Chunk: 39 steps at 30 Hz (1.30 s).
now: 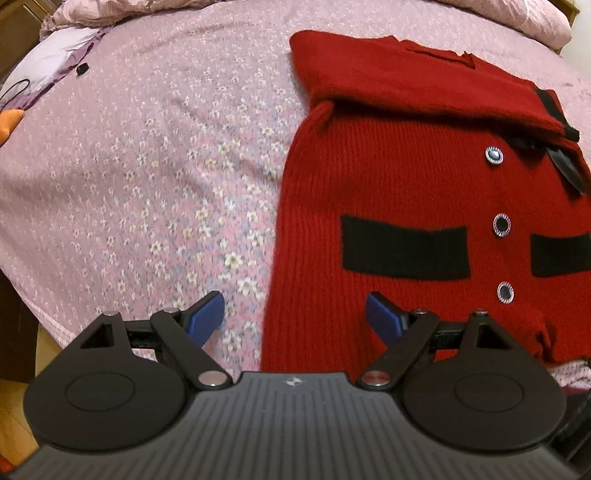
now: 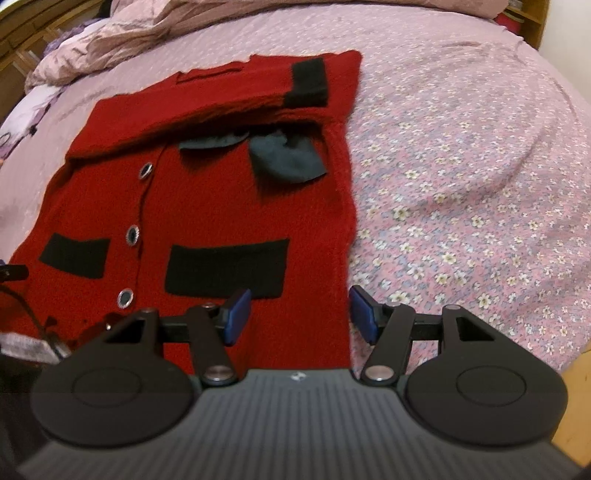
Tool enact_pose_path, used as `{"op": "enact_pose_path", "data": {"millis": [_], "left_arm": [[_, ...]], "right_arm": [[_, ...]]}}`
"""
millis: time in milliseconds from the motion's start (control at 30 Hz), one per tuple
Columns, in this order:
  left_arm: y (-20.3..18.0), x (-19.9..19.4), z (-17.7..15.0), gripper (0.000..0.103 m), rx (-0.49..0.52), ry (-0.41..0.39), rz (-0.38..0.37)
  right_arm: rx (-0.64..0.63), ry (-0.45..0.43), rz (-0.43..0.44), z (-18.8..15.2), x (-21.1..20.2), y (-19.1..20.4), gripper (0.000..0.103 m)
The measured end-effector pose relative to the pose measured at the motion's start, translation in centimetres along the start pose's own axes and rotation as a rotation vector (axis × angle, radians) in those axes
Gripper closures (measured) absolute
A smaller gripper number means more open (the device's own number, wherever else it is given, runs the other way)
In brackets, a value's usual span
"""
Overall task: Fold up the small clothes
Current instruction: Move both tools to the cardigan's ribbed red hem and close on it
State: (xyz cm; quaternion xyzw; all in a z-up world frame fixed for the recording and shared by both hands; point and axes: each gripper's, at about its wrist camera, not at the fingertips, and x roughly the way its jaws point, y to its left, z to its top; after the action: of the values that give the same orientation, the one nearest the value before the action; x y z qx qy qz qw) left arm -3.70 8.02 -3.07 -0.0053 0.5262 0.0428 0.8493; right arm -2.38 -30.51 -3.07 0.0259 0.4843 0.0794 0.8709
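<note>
A small red knit cardigan (image 1: 406,184) lies flat on the bed, front up, with black pocket patches (image 1: 404,247) and silver-rimmed buttons (image 1: 501,223). Its sleeves are folded across the chest; a black cuff (image 2: 308,83) shows at the top right. My left gripper (image 1: 295,314) hovers open over the cardigan's lower left edge, one pad over the sheet and the other over the knit. In the right wrist view the same cardigan (image 2: 207,206) fills the left half. My right gripper (image 2: 301,312) stands open over its lower right edge, nothing pinched.
A pink floral bedsheet (image 1: 147,166) covers the bed. A crumpled quilt (image 2: 147,26) lies along the far side. A pale purple cloth (image 1: 55,55), a small black object (image 1: 82,69) and something orange (image 1: 9,122) sit at the far left. The bed's wooden edge (image 2: 576,387) is near right.
</note>
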Motion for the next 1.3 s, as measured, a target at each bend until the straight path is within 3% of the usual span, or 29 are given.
{"op": "enact_pose_path", "data": {"millis": [500,1033,1300], "left_arm": [[-0.7,-0.5,-0.9,0.016,0.049,0.003,-0.004],[-1.4,-0.6,-1.2,0.016,0.088,-0.002,-0.044],[-2.1,-0.9,-1.5,0.020,0.159,-0.013,-0.036]], "right_arm": [[-0.059,0.071,0.038,0.2,0.6,1.0,0.036],[-0.103,0.132,0.083,0.3,0.8,1.5,0.036],[-0.097,0.143,0.145,-0.2,1.0,1.8,0.042]]}}
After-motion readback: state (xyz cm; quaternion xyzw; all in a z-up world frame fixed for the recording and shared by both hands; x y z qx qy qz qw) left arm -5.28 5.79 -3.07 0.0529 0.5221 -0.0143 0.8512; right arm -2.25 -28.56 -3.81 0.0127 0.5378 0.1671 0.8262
